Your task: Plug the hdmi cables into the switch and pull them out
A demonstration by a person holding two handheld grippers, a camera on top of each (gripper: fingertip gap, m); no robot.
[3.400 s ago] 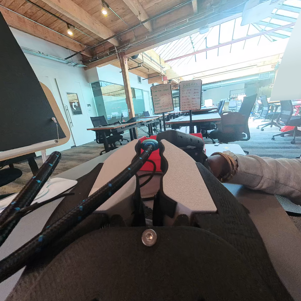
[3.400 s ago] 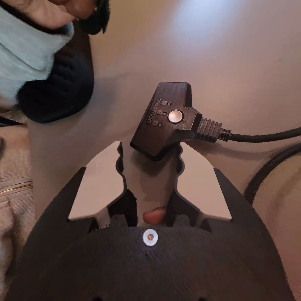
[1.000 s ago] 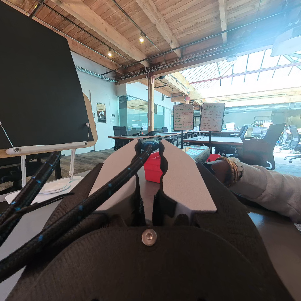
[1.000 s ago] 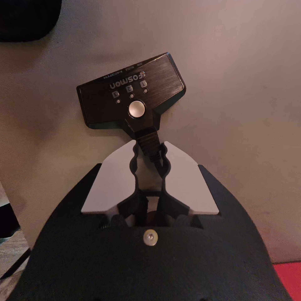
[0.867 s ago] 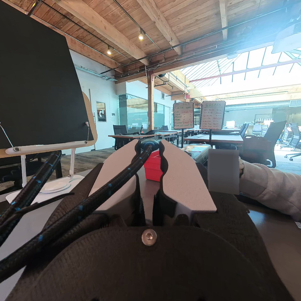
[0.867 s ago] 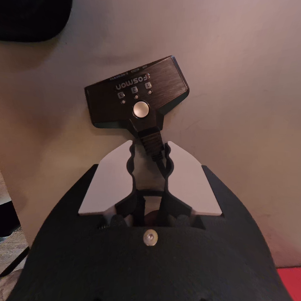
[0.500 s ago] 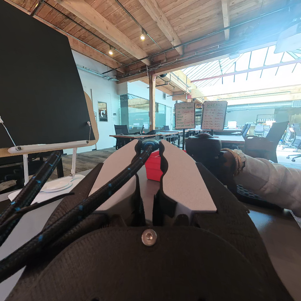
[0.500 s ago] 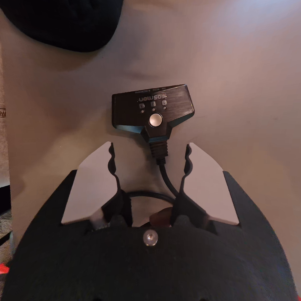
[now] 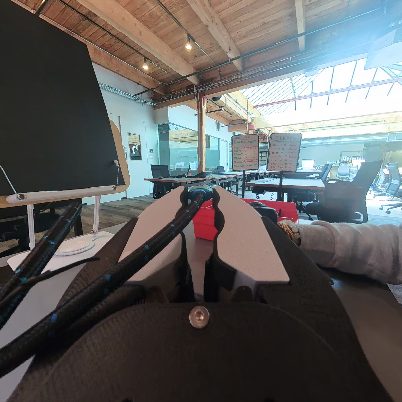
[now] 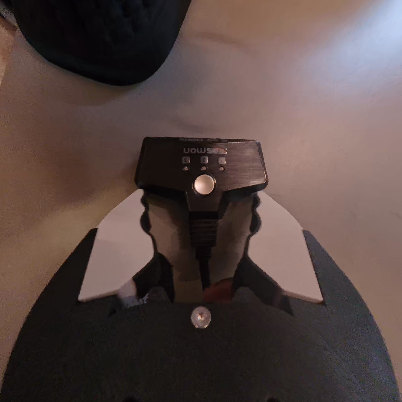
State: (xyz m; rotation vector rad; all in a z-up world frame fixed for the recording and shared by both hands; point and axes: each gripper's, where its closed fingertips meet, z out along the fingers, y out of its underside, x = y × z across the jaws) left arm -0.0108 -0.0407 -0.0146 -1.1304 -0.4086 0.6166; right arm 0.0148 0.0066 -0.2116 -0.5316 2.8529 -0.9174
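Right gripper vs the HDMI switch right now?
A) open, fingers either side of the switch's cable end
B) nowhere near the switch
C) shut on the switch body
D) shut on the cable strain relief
A: the right gripper is open, its white fingers spread either side of the strain relief at the HDMI switch, with table visible between them and the cable.

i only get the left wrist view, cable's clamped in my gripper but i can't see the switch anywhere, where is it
Observer: The switch lies flat on the table, just ahead of the right gripper.
Operator: has right grabbed it
Observer: No. Its jaws are open, the fingertips at the body's near edge.
Operator: where's its own lead
Observer: The pigtail cable runs back between those fingers.
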